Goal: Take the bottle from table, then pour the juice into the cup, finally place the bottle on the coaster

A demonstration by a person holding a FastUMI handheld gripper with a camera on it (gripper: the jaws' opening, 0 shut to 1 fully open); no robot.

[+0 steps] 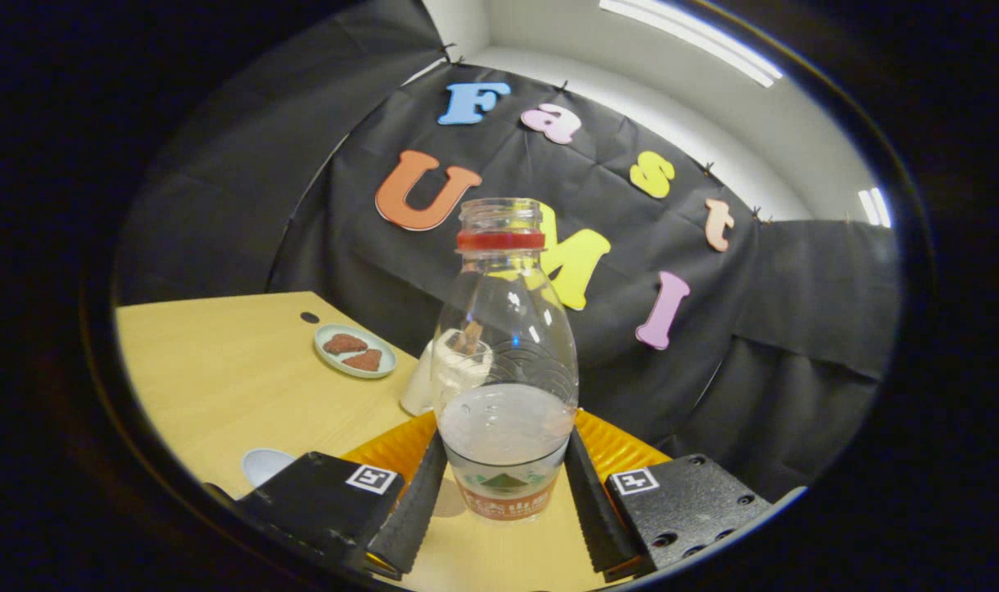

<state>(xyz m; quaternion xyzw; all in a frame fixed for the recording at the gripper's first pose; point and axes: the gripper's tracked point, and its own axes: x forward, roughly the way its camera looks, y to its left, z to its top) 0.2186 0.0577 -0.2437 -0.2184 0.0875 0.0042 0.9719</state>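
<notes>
The claw (506, 485) pinches the bottle (506, 362), one finger (413, 510) pressed against each side of its lower body, just at the level of the label band. The bottle is clear plastic, stands upright between the fingers, and has no cap on its open neck; a red ring (500, 240) sits below the threads. Whitish, cloudy juice (506, 427) fills only the bottom part of it, with the surface lying a little above the fingertips, and the rest of the body is see-through. Whether the bottle's base rests on the counter (219, 370) or hangs just above it cannot be told, though a soft shadow lies on the wood beside the label. Right behind the bottle, touching the view of both its sides, is an orange coaster (622, 444) with a ribbed rim, lying flat near the counter's far edge. Just beyond the bottle and partly seen through it stands a white cup (421, 386). Farther back on the counter, well apart from the bottle, is a small pale plate (356, 351) carrying two reddish-brown pieces. A round light-coloured object (265, 465) lies on the counter close beside one finger's mount, partly hidden by it. A small dark hole (310, 317) marks the wood near the plate. Black cloth hangs as the wall behind the counter.
</notes>
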